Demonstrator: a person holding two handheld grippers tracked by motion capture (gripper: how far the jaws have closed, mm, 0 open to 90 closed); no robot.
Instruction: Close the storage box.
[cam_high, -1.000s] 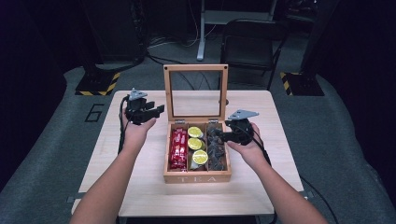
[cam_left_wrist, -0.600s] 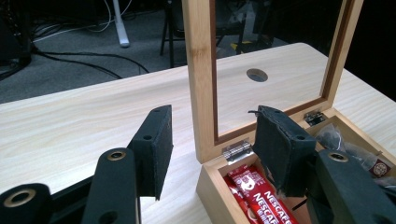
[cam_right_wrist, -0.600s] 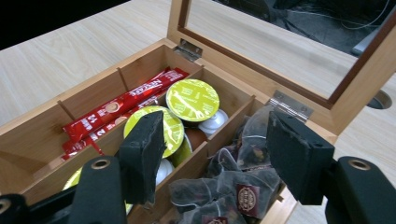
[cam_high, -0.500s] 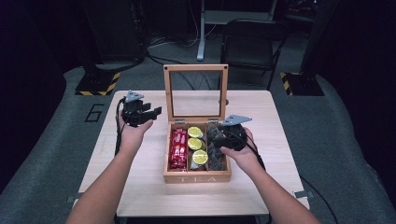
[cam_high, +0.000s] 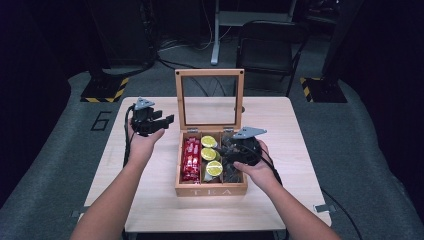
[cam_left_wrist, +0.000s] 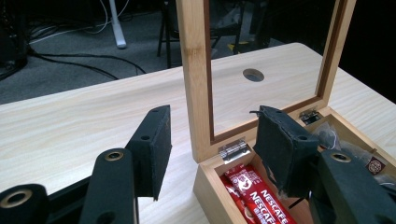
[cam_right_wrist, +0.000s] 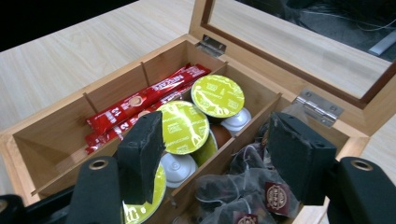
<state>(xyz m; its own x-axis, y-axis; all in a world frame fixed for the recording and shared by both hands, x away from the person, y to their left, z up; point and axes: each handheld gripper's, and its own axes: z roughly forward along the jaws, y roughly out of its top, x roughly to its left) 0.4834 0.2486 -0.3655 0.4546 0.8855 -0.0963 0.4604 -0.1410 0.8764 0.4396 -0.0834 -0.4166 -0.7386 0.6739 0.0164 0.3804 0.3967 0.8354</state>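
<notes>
Right gripper (cam_high: 231, 150): black, two-jawed, held in the person's right hand (cam_high: 252, 165) over the open wooden tea box (cam_high: 210, 189). Its jaws stand apart and grasp nothing. In the right gripper view the gripper (cam_right_wrist: 215, 154) hangs above the divider between the middle and the right compartment, one jaw over the yellow-green foil-lidded coffee capsules (cam_right_wrist: 184, 126), the other over the dark mesh tea bags with maroon tags (cam_right_wrist: 243, 191). No contact with either is visible.

Left gripper (cam_high: 159, 123): black, two-jawed, held in the person's left hand (cam_high: 142, 145) above the desk, just beside the box's left rear corner. Its jaws have just been opening and stand released, with nothing between the pads. In the left gripper view the gripper (cam_left_wrist: 212, 149) points at the hinge corner of the box; the left post of the upright lid (cam_left_wrist: 196, 79) rises in the gap between the jaws but farther off, untouched.

Box contents: three lengthwise compartments. The left holds red Nescafe sachets (cam_high: 191, 159), the middle holds the capsules (cam_high: 209, 154), and the right holds the tea bags, partly covered by the right gripper in the high view. The glass-paned wooden lid (cam_high: 181, 97) stands upright on two metal hinges at the rear. The front wall bears the word TEA.

Box position: centre of the light wooden desk (cam_high: 150, 200), front wall towards the person.
</notes>
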